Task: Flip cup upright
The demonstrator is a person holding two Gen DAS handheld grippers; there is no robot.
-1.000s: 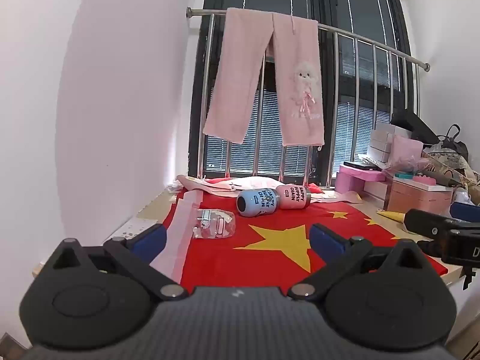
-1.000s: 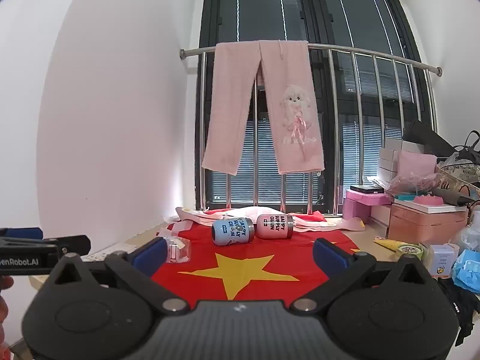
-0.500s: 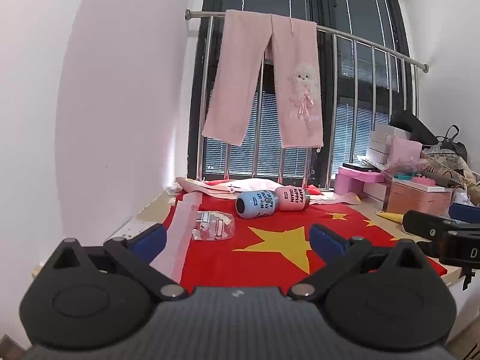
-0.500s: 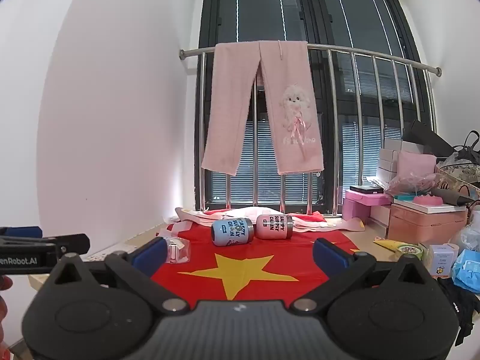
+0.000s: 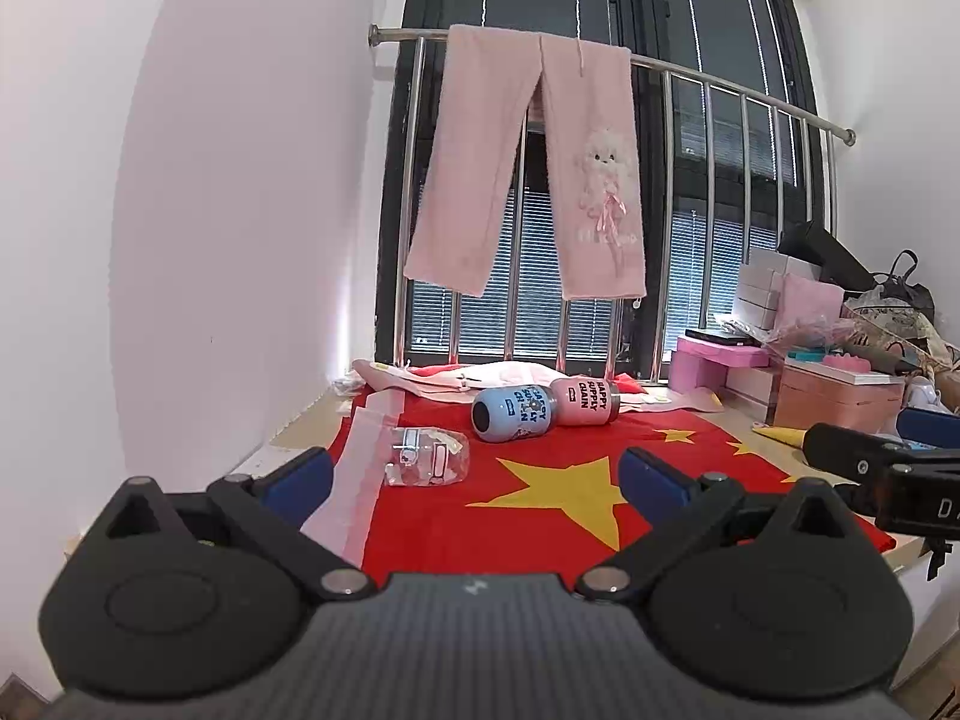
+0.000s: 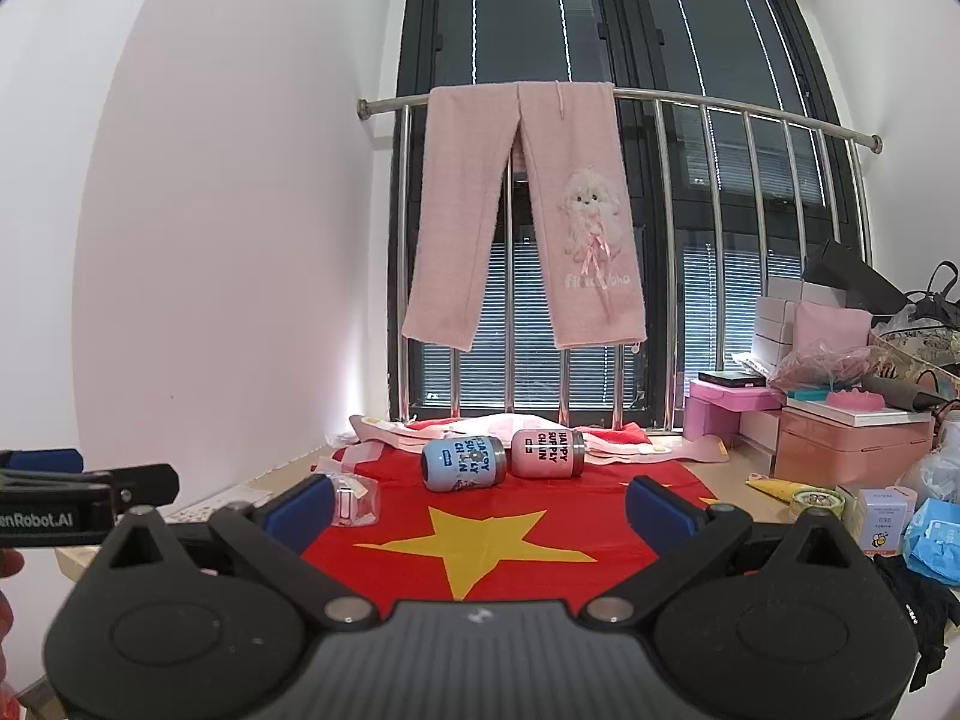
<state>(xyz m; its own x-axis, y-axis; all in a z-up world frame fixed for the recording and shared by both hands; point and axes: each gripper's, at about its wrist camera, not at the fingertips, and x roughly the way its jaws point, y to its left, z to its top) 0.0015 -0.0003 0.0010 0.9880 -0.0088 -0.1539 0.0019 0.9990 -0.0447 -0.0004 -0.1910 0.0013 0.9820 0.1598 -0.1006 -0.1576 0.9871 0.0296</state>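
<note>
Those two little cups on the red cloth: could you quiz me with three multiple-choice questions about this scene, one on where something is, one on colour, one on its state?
1. Where is the pink cup?
A. right of the blue cup
B. inside a box
C. on the rail

2. What colour are the stars on the red cloth?
A. white
B. yellow
C. green

3. How do the cups sit?
A. upright
B. stacked
C. on their sides

Answers: A, they lie side by side, pink to the right; B, a big yellow star shows; C, both lie flat, while both grippers, left and right, are open and far off.
</note>
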